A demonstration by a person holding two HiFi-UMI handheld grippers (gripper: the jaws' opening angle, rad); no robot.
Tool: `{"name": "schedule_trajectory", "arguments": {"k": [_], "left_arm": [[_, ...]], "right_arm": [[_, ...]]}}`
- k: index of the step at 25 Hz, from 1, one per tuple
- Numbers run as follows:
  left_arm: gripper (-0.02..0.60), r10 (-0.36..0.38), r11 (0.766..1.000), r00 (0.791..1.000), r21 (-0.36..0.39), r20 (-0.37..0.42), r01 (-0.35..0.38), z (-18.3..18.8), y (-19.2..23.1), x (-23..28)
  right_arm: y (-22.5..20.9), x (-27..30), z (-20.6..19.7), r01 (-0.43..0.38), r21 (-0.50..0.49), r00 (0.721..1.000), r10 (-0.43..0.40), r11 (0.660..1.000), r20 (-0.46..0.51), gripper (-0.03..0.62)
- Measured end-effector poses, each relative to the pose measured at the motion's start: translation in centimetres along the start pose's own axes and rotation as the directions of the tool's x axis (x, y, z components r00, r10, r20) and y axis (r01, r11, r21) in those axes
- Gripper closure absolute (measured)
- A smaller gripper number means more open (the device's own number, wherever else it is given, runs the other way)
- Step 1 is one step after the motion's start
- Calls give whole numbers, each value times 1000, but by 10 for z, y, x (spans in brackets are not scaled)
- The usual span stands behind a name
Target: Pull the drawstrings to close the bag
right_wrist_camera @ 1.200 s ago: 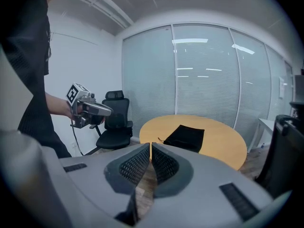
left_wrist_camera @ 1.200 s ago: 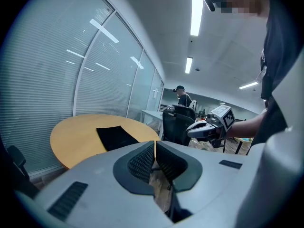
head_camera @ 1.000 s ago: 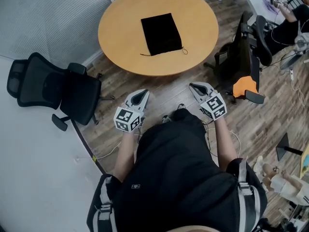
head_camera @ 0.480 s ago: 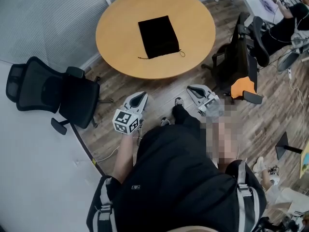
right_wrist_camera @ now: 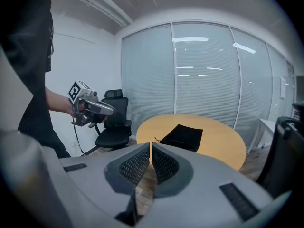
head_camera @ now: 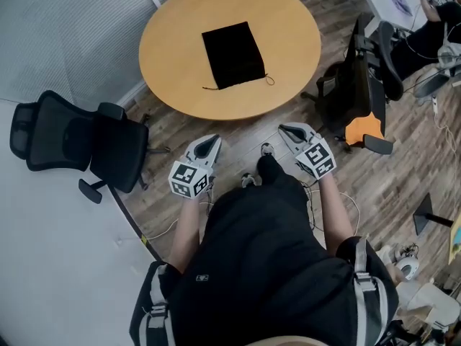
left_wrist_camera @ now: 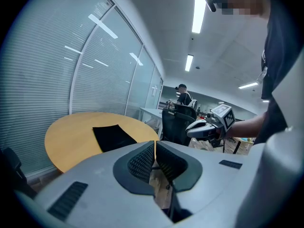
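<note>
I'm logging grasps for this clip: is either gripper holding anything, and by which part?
Nothing is held. The left gripper and the right gripper are both shut and empty, short of the table; the black bag lies there with its drawstrings untouched.

Black short-sleeved shirt [head_camera: 266, 265], grey shoulder straps [head_camera: 365, 283]

The bag [head_camera: 232, 53] is a flat, black, oblong cloth pouch lying slack on the table [head_camera: 295, 27], turned a little askew. It sits well ahead of both grippers, touched by neither, roughly between the lines of the left gripper [head_camera: 214, 137] and the right gripper [head_camera: 282, 128]. Its near edge, the one facing them, looks straight and ungathered. The drawstrings [head_camera: 269, 79] are thin dark cords trailing from that edge's two corners: a small loop on the right gripper's side, a short loose tail on the left gripper's side.
</note>
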State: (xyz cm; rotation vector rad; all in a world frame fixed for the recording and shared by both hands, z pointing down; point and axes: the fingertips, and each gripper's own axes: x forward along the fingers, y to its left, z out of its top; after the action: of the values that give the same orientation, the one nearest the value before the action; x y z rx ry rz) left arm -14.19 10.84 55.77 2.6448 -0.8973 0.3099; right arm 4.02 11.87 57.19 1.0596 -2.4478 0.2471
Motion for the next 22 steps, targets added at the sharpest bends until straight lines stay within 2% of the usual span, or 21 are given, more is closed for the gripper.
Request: {"name": "schedule_trajectory", "arguments": {"k": [14,22], "left_arm": [[561,63,998,998,-20,-13,-64,14,15,34],[561,136,990,990,-35,-29,-137,27,40,52]], "right_arm": [[-48,24,0,-70,-13,997,70,997,-23,525],[-93,56,23,-125,-78,992,124,989,-27,525]]}}
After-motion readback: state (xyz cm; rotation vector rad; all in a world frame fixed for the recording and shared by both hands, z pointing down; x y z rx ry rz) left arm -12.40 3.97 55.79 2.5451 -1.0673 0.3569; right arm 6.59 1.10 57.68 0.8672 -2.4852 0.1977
